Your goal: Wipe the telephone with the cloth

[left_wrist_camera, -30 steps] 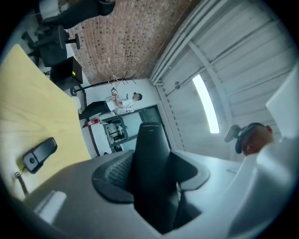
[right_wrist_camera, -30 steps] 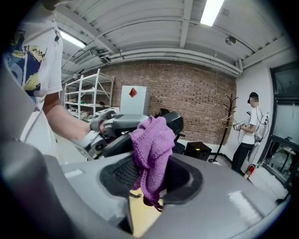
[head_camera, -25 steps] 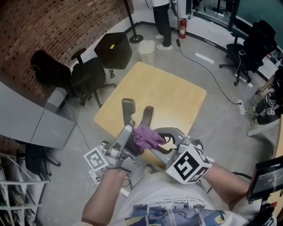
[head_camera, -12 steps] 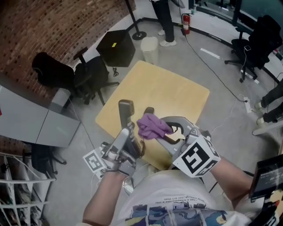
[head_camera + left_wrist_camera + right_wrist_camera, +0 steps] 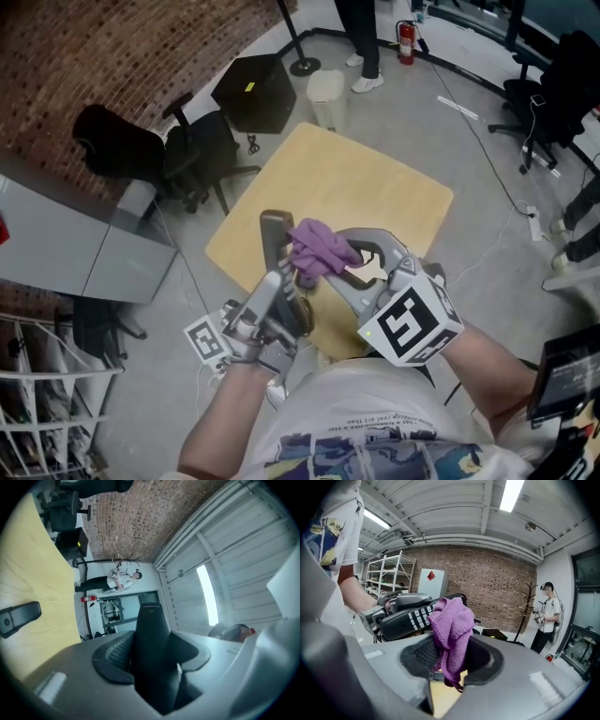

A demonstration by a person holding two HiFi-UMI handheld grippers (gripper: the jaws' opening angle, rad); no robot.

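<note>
Looking down from the head view, a person holds two grey grippers above the near edge of a pale square wooden table [image 5: 375, 187]. The only open container in sight is a white plastic waste bin [image 5: 326, 98] on the floor beyond the table's far corner; its contents cannot be made out. Left of the bin stands a black boxy cabinet [image 5: 255, 94], and black office chairs [image 5: 197, 155] sit at the far left beside a red brick wall [image 5: 122, 56]. A red fire extinguisher [image 5: 405, 42] and the legs of a standing person [image 5: 361, 37] are farther off. A grey cable [image 5: 487, 141] trails across the floor on the right, and a white wire shelving rack [image 5: 37, 394] is at the near left. The left gripper [image 5: 151, 658] has its jaws clamped on the lower part of a black telephone handset [image 5: 274, 232], held in the air over the table's near left edge. Its long axis runs from near to far, with the free end pointing away from the person and tilted upward. In the right gripper view its pale-keyed keypad [image 5: 417, 615] faces the camera. The right gripper [image 5: 447, 660] is closed on a purple knitted cloth [image 5: 319, 248]; a bunch of it stands up past the pads and rests against the handset's right side, covering part of it. A second dark oblong object [image 5: 18, 617] lies flat on the table, at the left of the left gripper view.
</note>
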